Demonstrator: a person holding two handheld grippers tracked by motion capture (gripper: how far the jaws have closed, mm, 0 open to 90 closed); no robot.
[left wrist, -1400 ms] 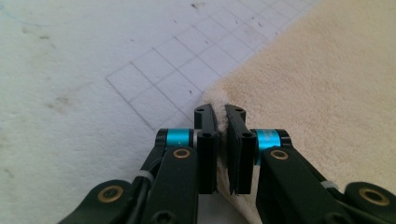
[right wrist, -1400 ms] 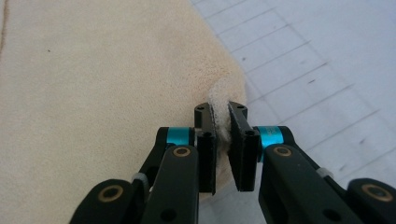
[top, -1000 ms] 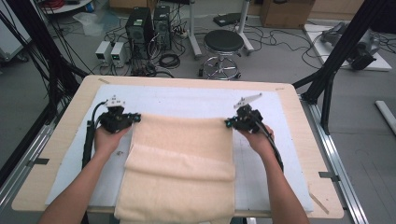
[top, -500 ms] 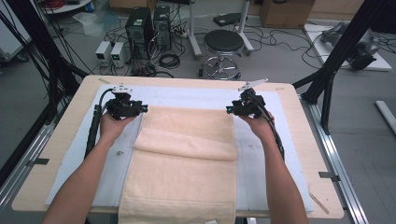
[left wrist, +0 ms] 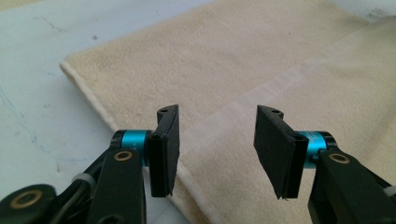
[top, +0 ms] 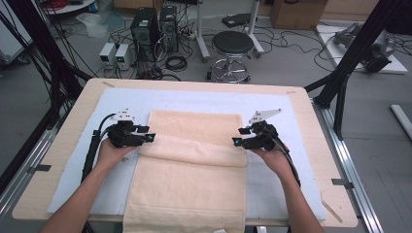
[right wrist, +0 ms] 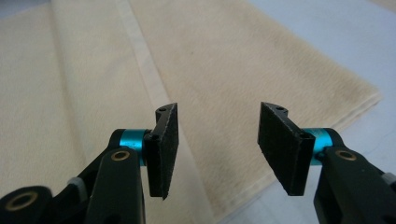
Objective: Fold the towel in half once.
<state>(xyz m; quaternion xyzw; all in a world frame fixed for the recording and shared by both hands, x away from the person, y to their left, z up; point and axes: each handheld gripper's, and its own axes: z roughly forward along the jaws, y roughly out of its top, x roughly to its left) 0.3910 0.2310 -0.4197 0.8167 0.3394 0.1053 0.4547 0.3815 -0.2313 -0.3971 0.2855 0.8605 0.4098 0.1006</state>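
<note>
The work in hand is folding a cream towel (top: pixel 192 165) that lies down the middle of the high view, on a pale blue mat (top: pixel 73 184) over the table (top: pixel 63 116). Its far end is already turned back toward the person, leaving a soft ridge across the centre of the frame.

At centre left, the left gripper (top: pixel 151 138) sits just off the towel's left edge at the end of that ridge. Its jaws have just been opening, and in the left gripper view they stand apart with nothing between them, the folded hem (left wrist: pixel 261 88) lying below and beyond (so the cloth is released). To do this step well, I judge it should back straight out sideways, so the pads don't drag the fold crooked.

At centre right, the right gripper (top: pixel 236 141) mirrors it at the ridge's right end, jaws likewise just opened and empty above the towel (right wrist: pixel 243 60).

For room: bare mat flanks both long edges, wider at left, and a clear strip lies beyond the far edge in the upper middle. The near end hangs over the table's front at bottom centre, so the next grab is best made there, low and square.
</note>
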